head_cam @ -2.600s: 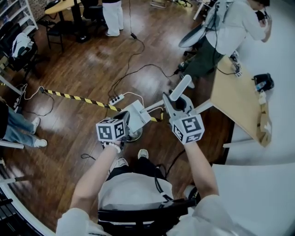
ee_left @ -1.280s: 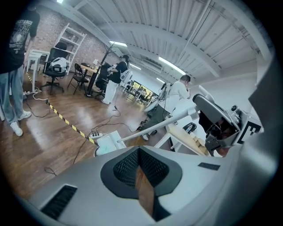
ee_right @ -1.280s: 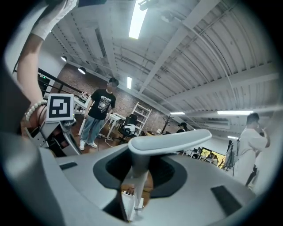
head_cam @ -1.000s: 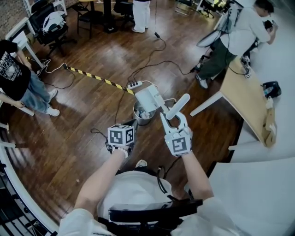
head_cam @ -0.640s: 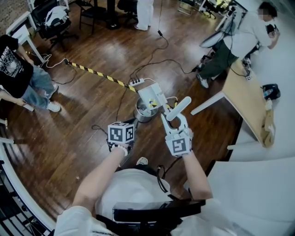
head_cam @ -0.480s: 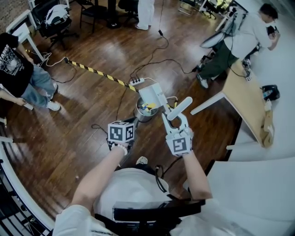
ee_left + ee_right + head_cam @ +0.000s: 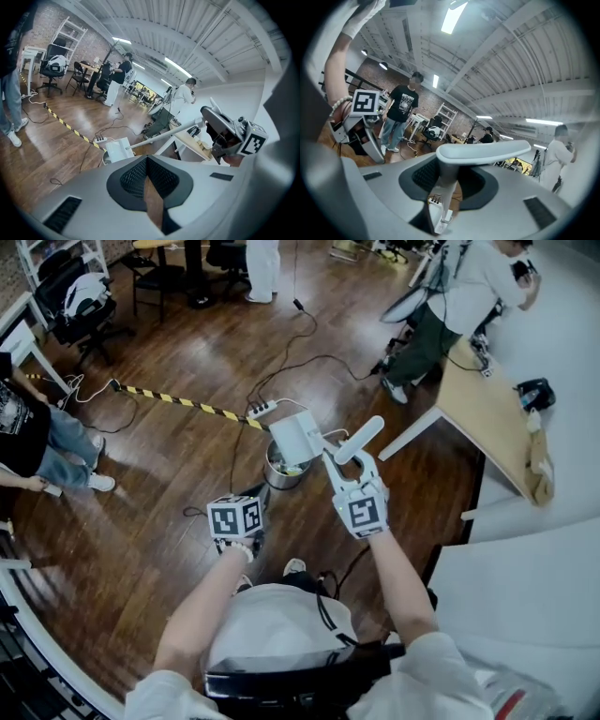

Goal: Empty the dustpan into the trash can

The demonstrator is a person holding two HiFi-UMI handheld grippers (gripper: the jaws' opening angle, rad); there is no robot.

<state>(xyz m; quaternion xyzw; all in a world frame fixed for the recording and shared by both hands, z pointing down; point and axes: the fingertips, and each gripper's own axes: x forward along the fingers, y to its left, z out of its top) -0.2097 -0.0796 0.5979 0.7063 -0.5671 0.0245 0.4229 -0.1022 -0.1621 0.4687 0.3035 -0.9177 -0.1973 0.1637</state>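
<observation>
Dark wood floor lies under the trash can (image 7: 279, 474), and the white dustpan (image 7: 296, 437) hangs just above its far rim, its long handle clamped in the right gripper's (image 7: 344, 470) fingers. Dumping seems under way, though whether the pan is empty cannot be told. The left gripper's (image 7: 236, 514) fingers are closed on nothing.

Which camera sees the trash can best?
The head view: it looks down into the trash can, dustpan over it. The left gripper view shows only its rim behind the dustpan; the right gripper view shows none.
</observation>
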